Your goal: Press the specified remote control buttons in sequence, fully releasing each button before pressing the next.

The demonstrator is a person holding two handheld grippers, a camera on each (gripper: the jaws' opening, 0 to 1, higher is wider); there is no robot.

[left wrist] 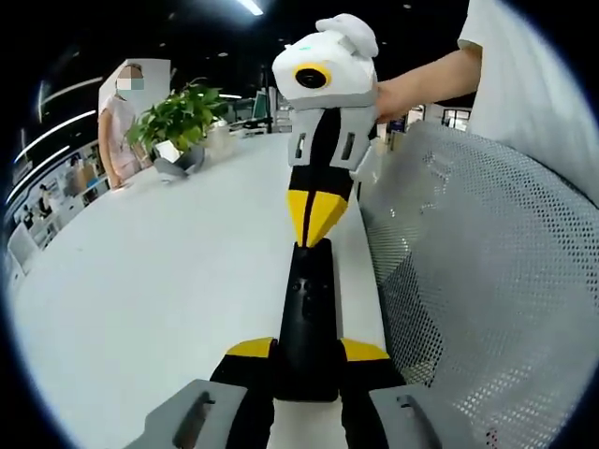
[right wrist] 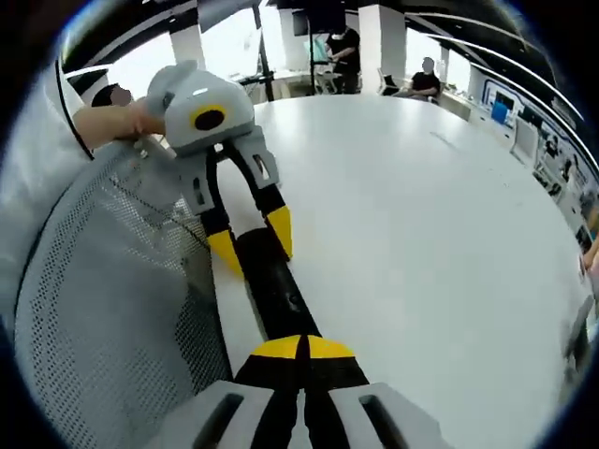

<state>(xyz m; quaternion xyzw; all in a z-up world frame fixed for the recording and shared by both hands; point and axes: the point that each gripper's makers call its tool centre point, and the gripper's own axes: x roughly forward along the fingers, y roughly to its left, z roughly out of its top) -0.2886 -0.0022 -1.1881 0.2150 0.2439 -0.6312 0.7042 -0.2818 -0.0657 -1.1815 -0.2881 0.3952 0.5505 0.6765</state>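
Between left gripper (left wrist: 307,348) jaws, remote (left wrist: 308,318).

White table (left wrist: 159,281) lies open on one side of the remote (left wrist: 309,318); mesh chair (left wrist: 487,281) crowds the other.

The right gripper (right wrist: 301,348) has its yellow tips together, resting on the near end of the black remote control (right wrist: 276,285) on the white surface (right wrist: 421,215). The left gripper (right wrist: 251,241) clasps the remote's far end. A grey mesh chair back (right wrist: 112,309) stands just beside it.
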